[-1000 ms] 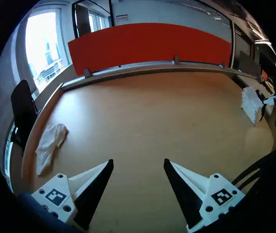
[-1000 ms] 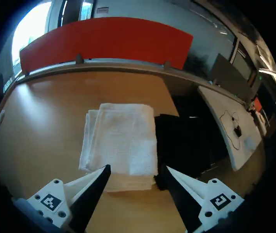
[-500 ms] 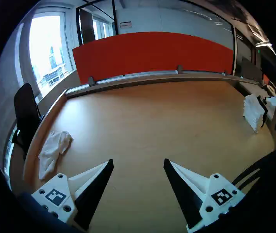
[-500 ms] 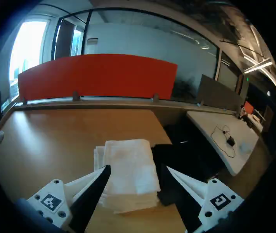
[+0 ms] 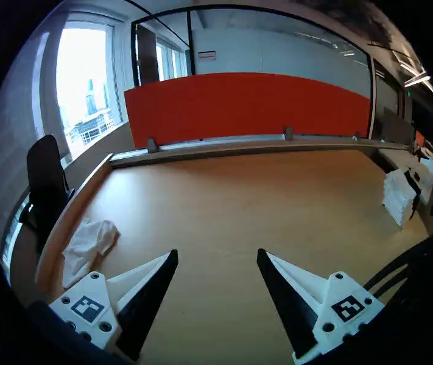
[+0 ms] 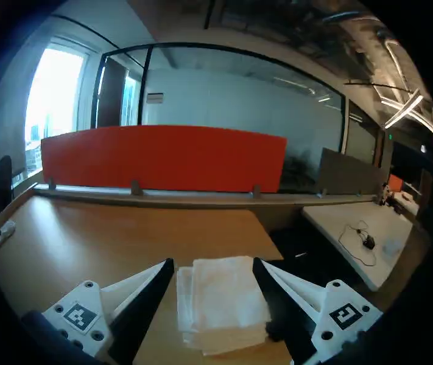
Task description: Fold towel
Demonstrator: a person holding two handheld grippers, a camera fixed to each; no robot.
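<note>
Crumpled towel (image 5: 88, 249) at table (image 5: 246, 194) edge, folded towels (image 6: 225, 304) stacked, left tool (image 5: 216, 252) and right tool (image 6: 212, 261) both spread, empty

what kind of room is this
Most likely an open-plan office: a long wooden desk backed by a red divider panel, a black office chair at its side, and a neighbouring white desk, with black-framed glass partition walls behind.

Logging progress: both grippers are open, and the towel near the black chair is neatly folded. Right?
No. In the left gripper view the towel near the black chair lies crumpled, not folded. The left gripper and right gripper are indeed open.
</note>
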